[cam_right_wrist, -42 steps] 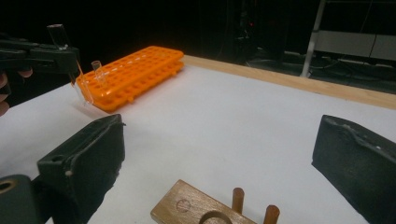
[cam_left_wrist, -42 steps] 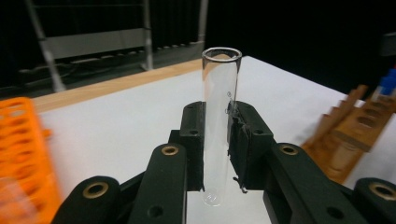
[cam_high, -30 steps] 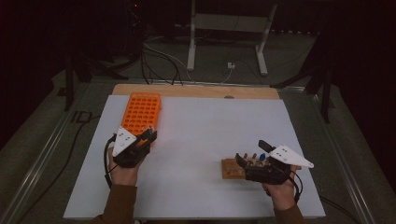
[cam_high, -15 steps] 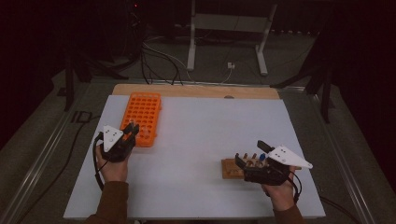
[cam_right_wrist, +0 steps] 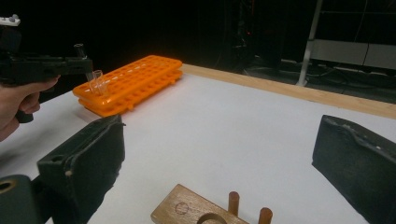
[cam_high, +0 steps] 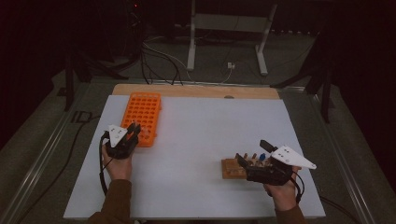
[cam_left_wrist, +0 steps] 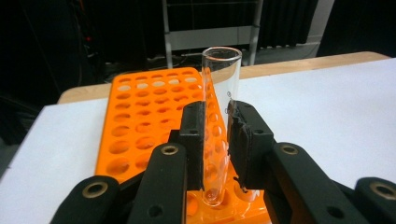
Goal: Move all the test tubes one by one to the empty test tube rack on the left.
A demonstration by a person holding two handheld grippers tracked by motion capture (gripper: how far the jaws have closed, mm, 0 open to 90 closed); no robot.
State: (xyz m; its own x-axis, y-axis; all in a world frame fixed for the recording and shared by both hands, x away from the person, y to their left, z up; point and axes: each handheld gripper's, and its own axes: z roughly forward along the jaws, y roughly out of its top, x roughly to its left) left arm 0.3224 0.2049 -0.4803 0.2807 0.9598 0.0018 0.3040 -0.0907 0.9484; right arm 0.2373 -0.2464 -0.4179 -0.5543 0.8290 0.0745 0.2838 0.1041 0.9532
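Note:
My left gripper (cam_high: pixel 134 129) (cam_left_wrist: pixel 218 119) is shut on a clear glass test tube (cam_left_wrist: pixel 221 88), held upright. The tube's lower end stands at a hole in the near row of the orange tube rack (cam_high: pixel 143 111) (cam_left_wrist: pixel 140 121). In the right gripper view the rack (cam_right_wrist: pixel 133 77) lies at the far left, with the left gripper (cam_right_wrist: pixel 79 65) and the tube (cam_right_wrist: pixel 98 80) at its near end. My right gripper (cam_high: pixel 252 154) (cam_right_wrist: pixel 219 158) stands open, its jaws wide apart above a wooden block (cam_high: pixel 231 168) (cam_right_wrist: pixel 184 209) that carries short pegs (cam_right_wrist: pixel 233 201).
A white board (cam_high: pixel 201 135) covers the table, with a wooden strip (cam_high: pixel 196 91) along its far edge. Beyond it, cables and a metal stand's legs (cam_high: pixel 191 51) lie on the dark floor. Cables trail from both grippers.
My left gripper, still holding the tube, has shifted left and sunk toward the rack's near end. The right gripper has stayed in place over the wooden block.

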